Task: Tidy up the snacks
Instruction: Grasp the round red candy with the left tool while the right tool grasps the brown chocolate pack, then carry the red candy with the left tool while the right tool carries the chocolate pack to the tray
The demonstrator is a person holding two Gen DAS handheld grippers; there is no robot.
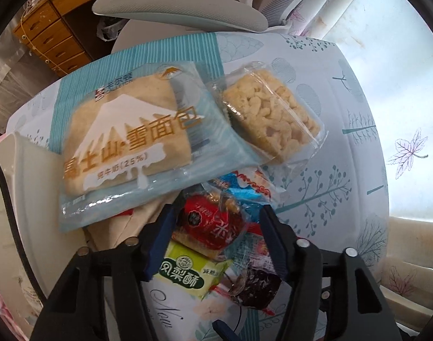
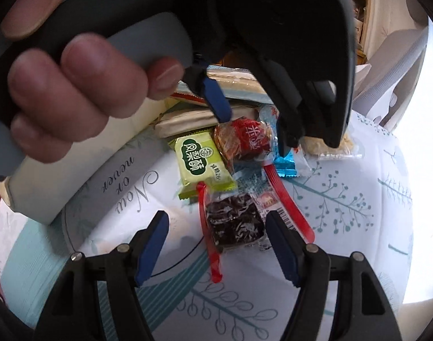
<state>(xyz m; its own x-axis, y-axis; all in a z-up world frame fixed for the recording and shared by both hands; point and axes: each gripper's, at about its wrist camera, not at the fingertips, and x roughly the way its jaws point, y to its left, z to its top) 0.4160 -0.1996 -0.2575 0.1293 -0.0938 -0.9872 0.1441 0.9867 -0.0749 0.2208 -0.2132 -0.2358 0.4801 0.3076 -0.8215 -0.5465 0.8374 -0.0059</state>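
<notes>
Only in the left wrist view: blue bread pack [image 1: 131,142] and puffed rice cake [image 1: 270,113] on the tablecloth [image 1: 330,199]. Only in the right: hand [image 2: 74,85] gripping the handle. Left gripper [image 1: 216,218] pointing down, part open around the red snack [image 1: 210,227], contact unclear. Right gripper [image 2: 216,227] tilted, wide, flanking the dark snack [image 2: 234,218].
</notes>
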